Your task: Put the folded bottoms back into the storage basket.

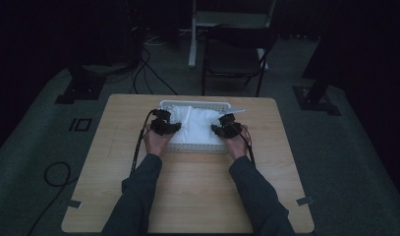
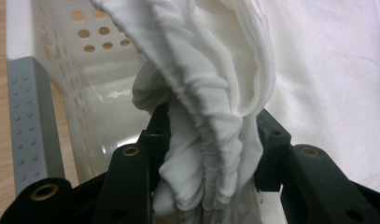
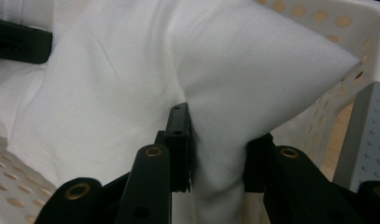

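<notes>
The white folded cloth lies in the white perforated plastic basket at the middle of the far edge of the light wooden table, its long axis running left to right along that edge. The left gripper is clenched on a bunched fold at the cloth's left end and the right gripper on a smooth fold at its right end, so the pinched parts are hidden between the black jaws. The room beyond is dark and hard to make out, and the basket floor is mostly covered, while the near half of the table is open but for the person's sleeves.
</notes>
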The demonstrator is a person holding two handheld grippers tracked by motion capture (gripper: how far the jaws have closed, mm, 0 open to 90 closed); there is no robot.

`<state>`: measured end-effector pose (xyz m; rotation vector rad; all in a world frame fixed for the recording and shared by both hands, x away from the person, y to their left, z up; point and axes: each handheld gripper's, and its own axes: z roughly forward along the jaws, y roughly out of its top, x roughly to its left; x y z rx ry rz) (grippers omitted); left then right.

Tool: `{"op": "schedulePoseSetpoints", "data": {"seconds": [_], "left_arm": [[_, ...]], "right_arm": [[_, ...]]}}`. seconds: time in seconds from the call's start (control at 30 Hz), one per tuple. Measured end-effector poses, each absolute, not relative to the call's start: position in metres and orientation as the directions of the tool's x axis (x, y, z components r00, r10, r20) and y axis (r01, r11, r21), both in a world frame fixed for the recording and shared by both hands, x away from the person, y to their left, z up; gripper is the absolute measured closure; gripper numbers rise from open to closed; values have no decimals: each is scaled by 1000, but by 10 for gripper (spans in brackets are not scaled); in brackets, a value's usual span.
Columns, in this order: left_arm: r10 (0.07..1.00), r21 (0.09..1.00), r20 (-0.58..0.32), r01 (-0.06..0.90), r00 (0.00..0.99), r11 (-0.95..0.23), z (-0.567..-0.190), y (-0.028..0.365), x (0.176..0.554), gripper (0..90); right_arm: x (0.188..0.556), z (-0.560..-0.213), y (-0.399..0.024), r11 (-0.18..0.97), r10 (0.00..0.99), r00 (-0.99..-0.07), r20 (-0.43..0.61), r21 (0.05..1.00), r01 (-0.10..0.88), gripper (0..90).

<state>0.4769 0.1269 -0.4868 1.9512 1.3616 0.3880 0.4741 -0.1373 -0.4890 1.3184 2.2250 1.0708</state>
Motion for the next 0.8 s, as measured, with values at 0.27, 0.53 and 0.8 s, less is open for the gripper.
{"op": "schedulePoseSetpoints", "data": {"seconds": [0.27, 0.53, 0.8], "left_arm": [[913, 687, -147, 703, 380, -182, -487, 126, 468, 584], [919, 681, -134, 708, 371, -187, -488, 125, 464, 583], [927, 681, -102, 705, 361, -200, -488, 124, 464, 530]], "right_arm": [[472, -489, -133, 318, 852, -520, 63, 726, 610, 700], [471, -490, -130, 338, 848, -528, 46, 721, 606, 694], [471, -490, -130, 340, 852, -522, 43, 714, 612, 661]]}}
